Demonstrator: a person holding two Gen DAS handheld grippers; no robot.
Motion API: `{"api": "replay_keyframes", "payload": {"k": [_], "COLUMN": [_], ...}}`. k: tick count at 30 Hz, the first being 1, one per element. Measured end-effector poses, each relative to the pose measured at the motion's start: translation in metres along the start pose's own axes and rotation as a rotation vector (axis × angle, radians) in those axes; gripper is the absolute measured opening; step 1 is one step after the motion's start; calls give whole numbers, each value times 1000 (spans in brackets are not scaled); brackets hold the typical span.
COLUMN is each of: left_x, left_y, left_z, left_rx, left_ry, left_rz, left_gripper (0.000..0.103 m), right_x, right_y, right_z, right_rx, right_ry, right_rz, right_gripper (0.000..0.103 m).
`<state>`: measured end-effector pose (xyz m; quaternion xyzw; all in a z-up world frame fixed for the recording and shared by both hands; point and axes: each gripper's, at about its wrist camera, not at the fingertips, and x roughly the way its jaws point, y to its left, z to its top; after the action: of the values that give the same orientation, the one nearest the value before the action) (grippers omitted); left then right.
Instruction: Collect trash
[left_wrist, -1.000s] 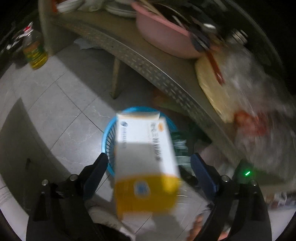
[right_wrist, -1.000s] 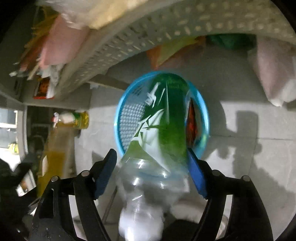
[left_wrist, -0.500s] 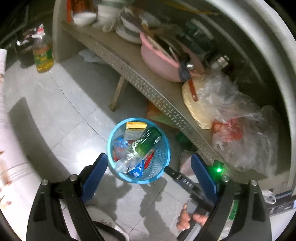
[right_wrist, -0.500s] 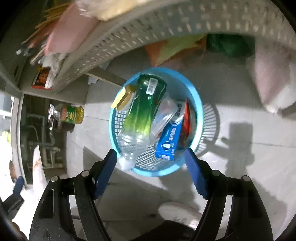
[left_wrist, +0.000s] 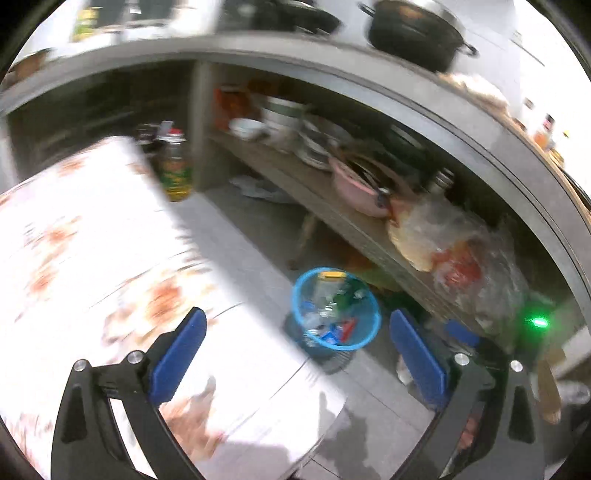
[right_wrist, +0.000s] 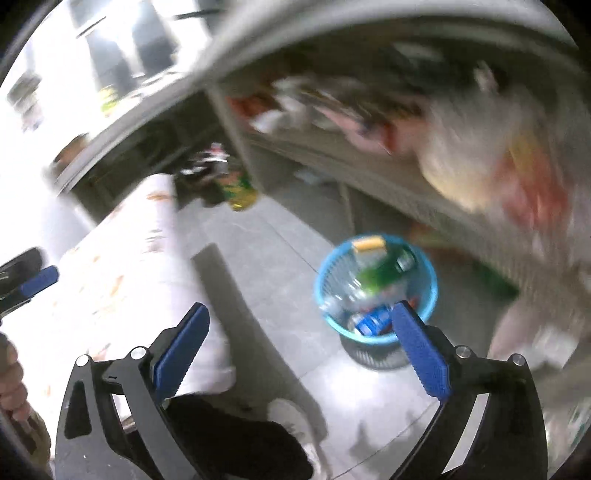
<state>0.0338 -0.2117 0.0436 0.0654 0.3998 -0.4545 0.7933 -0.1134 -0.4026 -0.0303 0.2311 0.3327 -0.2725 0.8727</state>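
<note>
So the blue basket (left_wrist: 364, 330) sits on the tiled floor (left_wrist: 255, 240) right by the front edge of the low shelf (left_wrist: 295, 181), and it's pretty full: a green bottle (right_wrist: 384, 271) lies slanted across the top, a yellow-topped box (right_wrist: 367, 244) leans at the far rim, and a blue carton (right_wrist: 371, 321) sits down near the bottom with some clear plastic and a bit of red stuff I can't really make out. Both claws are wide open with nothing between the pads. The left gripper (left_wrist: 295, 356) and right gripper (right_wrist: 301, 354) have both just been opening, and the trash is in the basket, not in either one. On the shelf there's a pink basin (left_wrist: 356, 190) stuffed with utensils, stacks of plates and bowls (left_wrist: 295, 125) further back, and a crinkly plastic bag (left_wrist: 461, 254) with something pale and something red in it at the near end. A bottle of yellow oil (left_wrist: 175, 170) stands on the floor by the shelf's far post. Up on the counter (left_wrist: 332, 62) there's a black pot (left_wrist: 413, 31). The big thing in the way is a white cloth with an orange floral print (left_wrist: 92, 258) that fills the left side of both views, blurry, so the floor there is hidden. A white shoe (right_wrist: 291, 415) shows at the bottom of the right wrist view.
</note>
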Motion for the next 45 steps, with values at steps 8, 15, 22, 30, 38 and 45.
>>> {"api": "replay_keyframes", "payload": {"k": [8,15,22,30,38,45], "left_x": [-65,-83,-87,-94,-100,-100], "left_y": [16,22,17,28,33,35], "left_z": [-57,-90,-113,-122,-123,-124], "left_rx": [-102,-171,-219,-239,-270,-286], "left_ry": [-143,-94,-34,-13,-4,8], "left_rz": [319,500,573,658,686,699], "left_gripper": [97,97,97,97,97,97], "right_x": [-45,-73,-78,-79,-78,-76], "right_y": [74,88,85,71,72,69], "right_z": [-21,-48,-50,-52,-54,-55], "right_rx": [-297,-333,-281,-239,-236,-234], "right_ry": [-86,-146,-85,-78,-73,-61], "right_rz": [7,1,-81,-125,-129,-133], "right_gripper": [95,95,95,95,95,95]}}
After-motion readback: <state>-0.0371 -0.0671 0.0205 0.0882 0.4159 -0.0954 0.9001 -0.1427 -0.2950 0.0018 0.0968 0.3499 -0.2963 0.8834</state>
